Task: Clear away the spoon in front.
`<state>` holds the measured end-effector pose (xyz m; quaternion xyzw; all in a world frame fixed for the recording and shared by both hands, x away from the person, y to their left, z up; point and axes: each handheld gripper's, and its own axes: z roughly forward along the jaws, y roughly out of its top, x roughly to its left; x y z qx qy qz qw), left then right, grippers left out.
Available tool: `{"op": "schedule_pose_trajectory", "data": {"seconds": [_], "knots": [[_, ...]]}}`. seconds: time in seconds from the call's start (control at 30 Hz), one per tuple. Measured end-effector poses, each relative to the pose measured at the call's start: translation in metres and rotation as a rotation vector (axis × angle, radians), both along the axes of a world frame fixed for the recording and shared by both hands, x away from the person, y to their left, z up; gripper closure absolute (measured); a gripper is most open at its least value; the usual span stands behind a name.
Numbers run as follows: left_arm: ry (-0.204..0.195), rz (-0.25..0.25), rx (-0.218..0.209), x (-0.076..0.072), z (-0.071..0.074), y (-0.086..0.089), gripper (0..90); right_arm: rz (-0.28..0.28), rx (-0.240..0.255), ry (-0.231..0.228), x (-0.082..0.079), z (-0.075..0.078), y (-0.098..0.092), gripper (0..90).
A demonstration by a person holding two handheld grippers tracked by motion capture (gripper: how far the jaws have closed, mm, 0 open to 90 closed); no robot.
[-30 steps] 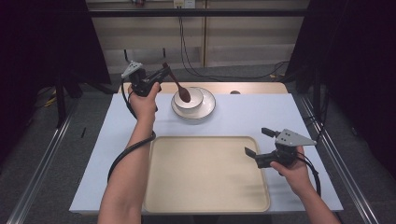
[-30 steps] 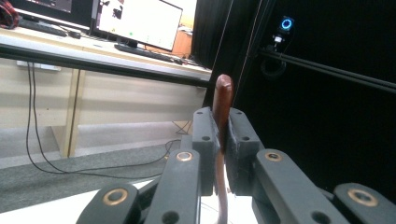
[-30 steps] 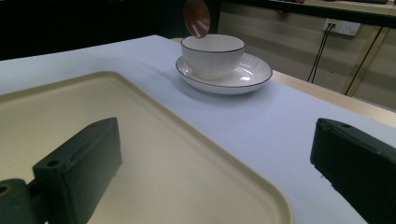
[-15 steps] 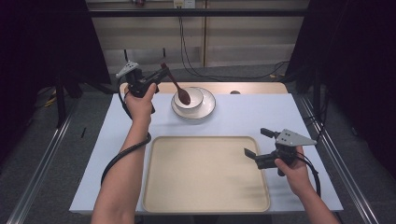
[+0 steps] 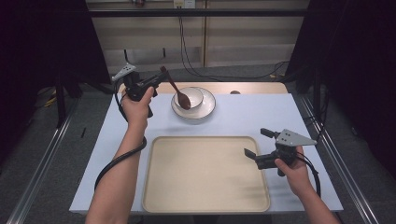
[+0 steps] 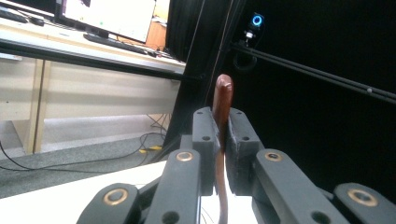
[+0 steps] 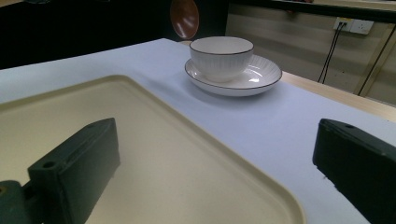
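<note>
My left gripper (image 5: 158, 80) is at the table's far left, raised and shut on the handle of a brown wooden spoon (image 5: 176, 91). In the left gripper view the handle (image 6: 222, 105) sticks up between the closed jaws. The spoon's head (image 7: 184, 18) hangs in the air just beside the rim of a white bowl (image 5: 194, 95), without touching it. The bowl (image 7: 222, 56) stands on a white plate (image 7: 254, 77). My right gripper (image 5: 258, 143) is open and holds nothing. It hovers over the right edge of the beige tray (image 5: 205, 177).
A pale blue mat (image 5: 280, 116) covers the table, and a strip of wood shows at the far edge (image 5: 252, 87). Metal rails (image 5: 37, 163) run along both sides. Cables lie on the floor beyond the table.
My left hand has drifted slightly left and nearer with the spoon, and the spoon's head has sunk a little beside the bowl. The right gripper has barely moved.
</note>
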<state>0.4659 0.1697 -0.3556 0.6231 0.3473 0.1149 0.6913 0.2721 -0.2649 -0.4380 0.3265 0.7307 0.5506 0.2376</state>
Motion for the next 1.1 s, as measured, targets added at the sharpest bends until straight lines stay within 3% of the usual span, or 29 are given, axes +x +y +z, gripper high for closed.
{"op": "schedule_pose_trajectory", "data": {"seconds": [0.07, 0.1, 0.17, 0.2, 0.23, 0.27, 0.3, 0.33, 0.4, 0.43, 0.47, 0.5, 0.53, 0.57, 0.73, 1.1], "knots": [[-0.003, -0.016, 0.024, -0.001, -0.001, 0.002, 83.7, 0.001, 0.0, -0.001, 0.0, 0.0, 0.0, 0.4], [0.007, -0.013, 0.01, -0.002, -0.001, 0.001, 83.8, 0.001, 0.0, 0.0, 0.0, 0.0, 0.0, 0.3], [0.007, -0.033, 0.021, -0.004, -0.002, 0.001, 83.8, 0.001, 0.0, -0.001, 0.0, 0.0, 0.0, 0.3], [0.019, -0.03, -0.001, -0.005, -0.003, 0.0, 83.8, 0.001, 0.0, -0.001, 0.0, 0.0, 0.0, 0.3], [0.015, -0.049, 0.026, -0.007, -0.004, 0.002, 83.8, -0.004, 0.0, -0.002, 0.0, 0.0, 0.0, 0.4], [0.015, -0.049, 0.026, -0.007, -0.004, 0.002, 83.8, -0.004, 0.0, -0.002, 0.0, 0.0, 0.0, 0.4], [0.024, -0.042, 0.0, -0.009, -0.004, 0.0, 83.8, -0.004, 0.0, 0.001, 0.0, 0.0, 0.0, 0.4], [0.021, -0.062, 0.028, -0.01, -0.005, 0.003, 83.8, -0.004, -0.004, 0.0, 0.0, 0.0, 0.0, 0.4], [0.023, -0.064, 0.023, -0.012, -0.005, 0.002, 83.8, -0.003, -0.004, 0.0, 0.0, 0.0, 0.0, 0.4], [0.019, -0.067, 0.042, -0.013, -0.005, 0.003, 83.8, -0.002, -0.002, 0.0, 0.0, 0.0, 0.0, 0.4], [0.029, -0.064, 0.016, -0.014, -0.005, 0.001, 83.8, -0.001, -0.002, -0.002, 0.0, 0.0, 0.0, 0.4], [0.023, -0.073, 0.037, -0.015, -0.005, 0.002, 83.8, -0.001, -0.002, -0.002, 0.0, 0.0, 0.0, 0.4], [0.04, -0.061, -0.005, -0.017, -0.004, -0.001, 83.8, -0.002, -0.002, -0.002, 0.0, 0.0, 0.0, 0.4], [0.021, -0.08, 0.048, -0.017, -0.005, 0.003, 83.8, -0.002, -0.002, -0.003, 0.0, 0.0, 0.0, 0.3], [0.024, -0.103, 0.06, -0.021, -0.005, 0.003, 83.8, -0.001, -0.005, 0.0, 0.0, -0.001, 0.001, 0.4], [0.036, -0.143, 0.043, -0.034, -0.005, 0.002, 83.8, -0.006, -0.004, 0.0, 0.0, -0.001, 0.001, 0.4]]}}
